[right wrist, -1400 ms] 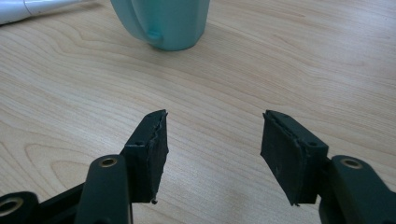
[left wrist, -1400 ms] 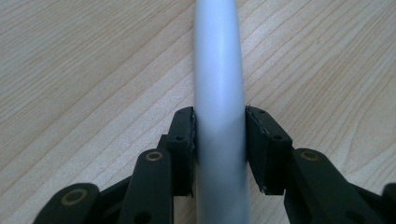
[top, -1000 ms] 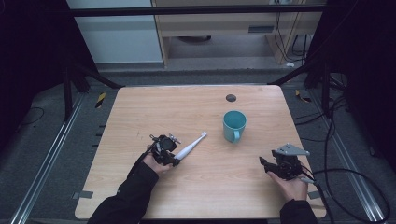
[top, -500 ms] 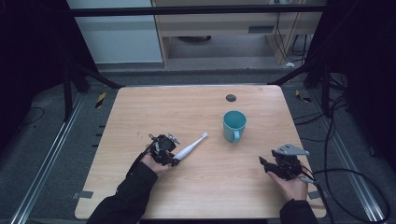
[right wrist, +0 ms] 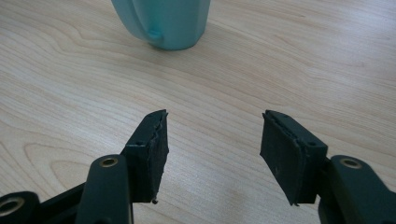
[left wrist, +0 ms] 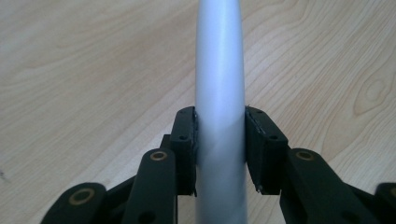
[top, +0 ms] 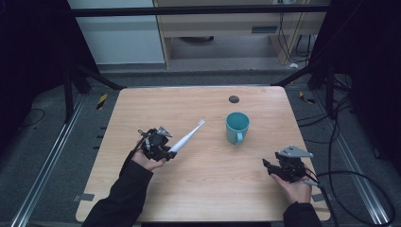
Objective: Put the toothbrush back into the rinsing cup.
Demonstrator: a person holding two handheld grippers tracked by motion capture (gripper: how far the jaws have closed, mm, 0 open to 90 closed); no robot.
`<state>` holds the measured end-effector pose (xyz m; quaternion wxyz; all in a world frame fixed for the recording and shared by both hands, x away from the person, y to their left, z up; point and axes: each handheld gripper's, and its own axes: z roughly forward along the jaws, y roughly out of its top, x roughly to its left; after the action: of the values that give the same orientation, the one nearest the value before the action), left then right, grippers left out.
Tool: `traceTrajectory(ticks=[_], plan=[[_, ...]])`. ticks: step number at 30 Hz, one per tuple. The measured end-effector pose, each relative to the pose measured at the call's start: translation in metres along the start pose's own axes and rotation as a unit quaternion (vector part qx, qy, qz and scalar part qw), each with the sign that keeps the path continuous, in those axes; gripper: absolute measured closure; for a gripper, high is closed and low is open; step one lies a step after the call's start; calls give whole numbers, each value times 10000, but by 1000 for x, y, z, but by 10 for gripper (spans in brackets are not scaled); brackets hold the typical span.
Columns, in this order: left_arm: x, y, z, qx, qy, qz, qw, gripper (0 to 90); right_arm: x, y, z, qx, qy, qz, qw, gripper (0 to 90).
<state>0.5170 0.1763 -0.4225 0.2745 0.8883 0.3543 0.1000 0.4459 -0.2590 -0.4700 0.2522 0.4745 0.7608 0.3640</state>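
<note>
A white electric toothbrush (top: 187,137) is clamped by its thick handle (left wrist: 219,93) in my left gripper (top: 168,149), at the table's left middle. Both pads (left wrist: 186,135) press on the handle's sides, and the brush head points up and right toward a teal mug (top: 236,126). In the left gripper view the wooden tabletop lies behind the handle, blurred and some way below. The mug stands upright, its handle facing the near side. My right gripper (top: 266,165) rests low at the near right, its jaws apart with only bare wood between them (right wrist: 212,140). The mug's base (right wrist: 163,23) lies ahead of it.
The wooden table (top: 213,194) has a small dark round hole (top: 233,99) near its far edge, behind the mug. Dark floor, metal rails and loose cables surround the table. A cable trails from the right gripper off the right edge.
My left gripper has lifted the toothbrush off the table, and its head now sits higher and farther from me. The right gripper and the mug have stayed put.
</note>
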Motion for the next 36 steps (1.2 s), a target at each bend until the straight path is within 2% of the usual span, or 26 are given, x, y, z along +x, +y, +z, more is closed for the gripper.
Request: traceTrajectory(ticks=[2, 3, 6, 10, 14, 15, 16, 17, 18, 20, 22, 23, 24, 25, 26, 27, 29, 30, 36], plan=[[1, 3, -10, -251, 26, -29, 9997, 660, 0, 0, 0, -3, 2, 14, 10000, 411], [1, 3, -10, -251, 26, -29, 9997, 660, 0, 0, 0, -5, 0, 17, 10000, 410], [1, 9, -19, -531, 32, -37, 9986, 660, 1, 0, 0, -11, -7, 36, 10000, 408], [1, 16, -22, -718, 57, -28, 9974, 660, 0, 0, 0, -32, -10, 20, 10000, 408], [-1, 33, -23, -1089, 39, -66, 9940, 660, 0, 0, 0, -20, -11, 20, 10000, 407], [-1, 33, -23, -1089, 39, -66, 9940, 660, 0, 0, 0, -20, -11, 20, 10000, 407], [-2, 41, -24, -1214, 50, -57, 9926, 660, 0, 0, 0, -15, -12, 1, 10000, 407], [-2, 41, -24, -1214, 50, -57, 9926, 660, 0, 0, 0, -15, -12, 1, 10000, 407], [-3, 50, -23, -1323, 27, -50, 9912, 660, 0, 0, 0, -14, -9, 5, 10000, 407], [-6, 59, -22, -1411, 25, -37, 9900, 660, 0, 0, 0, -11, -5, -8, 10000, 407], [-7, 62, -22, -1437, 35, -13, 9896, 660, 0, -1, 0, -19, -8, -9, 10000, 407], [-8, 66, -21, -1489, 43, 20, 9888, 660, 0, -1, 0, -8, -9, -2, 10000, 407], [-11, 75, -19, -1653, 38, 24, 9862, 660, -1, -1, 1, -18, 3, 4, 10000, 406], [-11, 75, -19, -1653, 38, 24, 9862, 660, -1, -1, 1, -18, 3, 4, 10000, 406], [-13, 80, -17, -1806, -17, -29, 9835, 660, -1, -1, 1, -26, 10, 17, 10000, 406], [-13, 80, -17, -1806, -17, -29, 9835, 660, -1, -1, 1, -26, 10, 17, 10000, 406], [-15, 85, -14, -1921, -1, -13, 9814, 660, -1, -1, 1, -34, 15, 27, 10000, 404], [-18, 90, -11, -2017, -26, -2, 9795, 660, -1, -1, 1, -33, 21, 13, 10000, 403], [-25, 104, 2, -2219, -123, 30, 9750, 660, -1, -1, 2, -22, 20, 32, 10000, 404]])
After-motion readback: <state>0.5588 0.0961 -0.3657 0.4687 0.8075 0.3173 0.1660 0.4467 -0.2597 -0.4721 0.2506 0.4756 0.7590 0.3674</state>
